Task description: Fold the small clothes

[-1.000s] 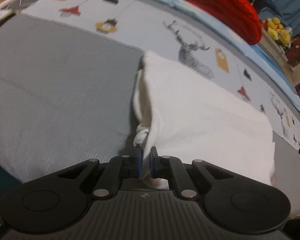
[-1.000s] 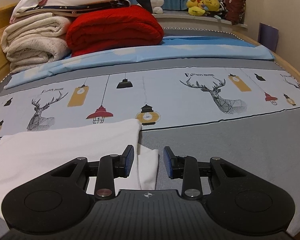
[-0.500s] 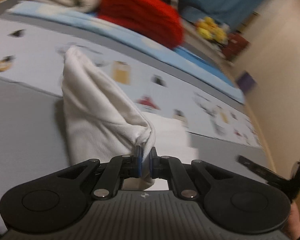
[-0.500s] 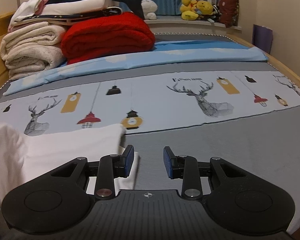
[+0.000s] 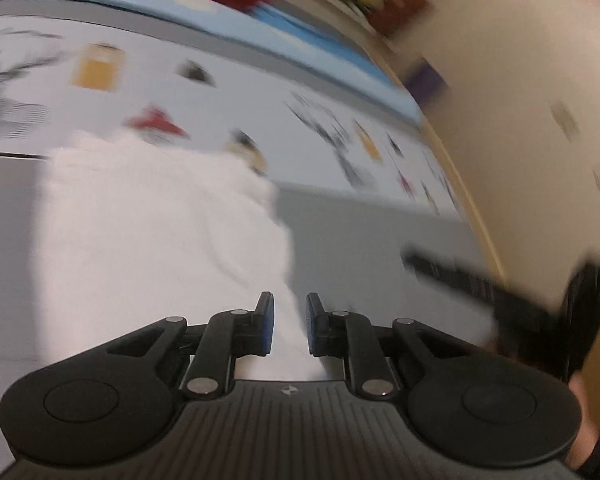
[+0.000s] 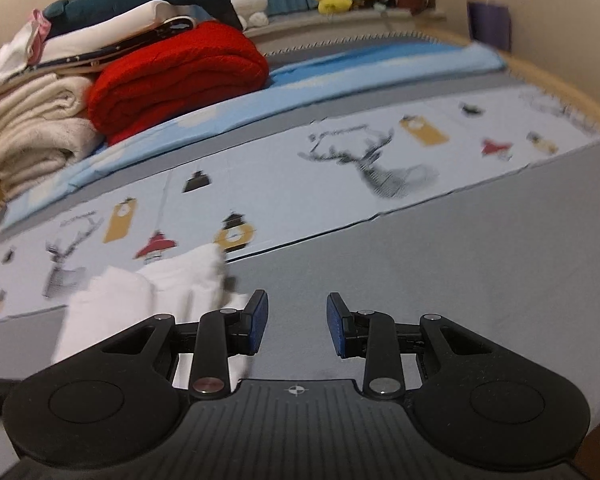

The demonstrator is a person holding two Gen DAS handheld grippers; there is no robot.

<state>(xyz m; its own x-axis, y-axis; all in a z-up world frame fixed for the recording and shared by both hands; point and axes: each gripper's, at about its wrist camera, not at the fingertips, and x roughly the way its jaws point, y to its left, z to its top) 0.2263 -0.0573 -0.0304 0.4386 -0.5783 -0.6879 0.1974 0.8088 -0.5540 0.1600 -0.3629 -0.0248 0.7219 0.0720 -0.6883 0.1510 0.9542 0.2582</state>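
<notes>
White garment [image 5: 160, 240] edge borders bare grey bedsheet [image 6: 440, 248].

- Bed [image 6: 440, 264] — grey cover, with printed deer-and-lantern sheet [image 6: 300, 184]
- White garment [image 6: 148, 292], folded
- Red blanket [image 6: 180, 80], cream towels [image 6: 32, 132] — stacked at far end

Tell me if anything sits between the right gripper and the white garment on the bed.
Nothing visible does. The white garment lies folded on the grey bed sheet, just left of the open right gripper, its edge beside the left finger. Only bare sheet lies between the jaws.
</notes>
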